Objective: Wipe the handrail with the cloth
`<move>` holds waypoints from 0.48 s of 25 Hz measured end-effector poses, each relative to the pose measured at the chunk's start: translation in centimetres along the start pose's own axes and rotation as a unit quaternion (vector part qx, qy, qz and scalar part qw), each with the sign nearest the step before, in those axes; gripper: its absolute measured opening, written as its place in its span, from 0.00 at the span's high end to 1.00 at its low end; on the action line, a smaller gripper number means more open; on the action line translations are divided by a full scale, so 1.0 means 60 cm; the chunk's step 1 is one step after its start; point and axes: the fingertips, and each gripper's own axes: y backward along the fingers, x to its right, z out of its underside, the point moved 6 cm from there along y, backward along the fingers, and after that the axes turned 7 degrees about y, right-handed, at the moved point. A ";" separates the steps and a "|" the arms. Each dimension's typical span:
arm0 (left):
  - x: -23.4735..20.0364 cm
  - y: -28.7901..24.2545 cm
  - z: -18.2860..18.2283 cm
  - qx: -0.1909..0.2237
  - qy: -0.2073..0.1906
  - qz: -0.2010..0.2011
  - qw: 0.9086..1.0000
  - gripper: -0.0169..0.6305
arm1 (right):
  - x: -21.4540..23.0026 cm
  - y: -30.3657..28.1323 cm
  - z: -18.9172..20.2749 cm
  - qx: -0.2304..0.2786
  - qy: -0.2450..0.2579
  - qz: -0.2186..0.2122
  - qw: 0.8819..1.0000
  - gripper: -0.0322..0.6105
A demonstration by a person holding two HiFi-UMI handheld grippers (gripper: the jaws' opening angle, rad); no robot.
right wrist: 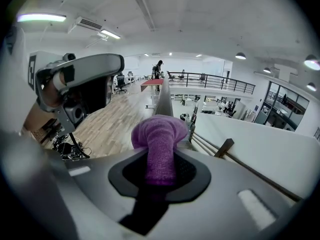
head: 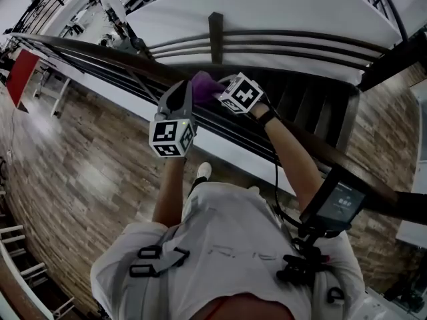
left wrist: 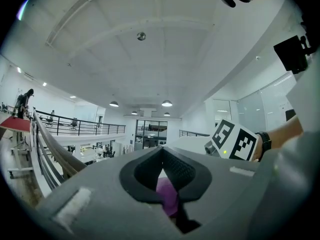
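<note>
Cloth [right wrist: 161, 144], purple and bunched, is seen clamped in the right tongs [right wrist: 161, 160] in the right gripper view. It bulges past the tips, and the handrail [right wrist: 161, 91] runs away just beyond. In the left gripper view the left tongs [left wrist: 164, 174] are shown almost closed, tips meeting, with a fold of the same cloth pinched low between them; mostly ceiling is seen there. Only the head view shows the 2 tongs brought together at the handrail with the cloth between them. Contact with the rail cannot be made out. A screen [head: 340, 202] sits nearer the person, and a wooden floor [head: 80, 172] lies below.
</note>
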 end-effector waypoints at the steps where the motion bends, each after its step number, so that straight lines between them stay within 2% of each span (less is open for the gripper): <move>1: 0.006 -0.002 0.001 -0.002 -0.001 0.005 1.000 0.98 | -0.003 0.006 0.006 0.000 -0.002 0.001 1.000 0.83; 6: 0.044 -0.013 0.002 -0.009 -0.005 0.028 1.000 0.98 | -0.010 0.042 0.039 -0.003 -0.018 0.011 1.000 0.83; 12: 0.053 -0.034 0.007 -0.018 -0.007 0.049 0.999 0.98 | -0.007 0.057 0.059 -0.012 -0.030 0.019 0.999 0.83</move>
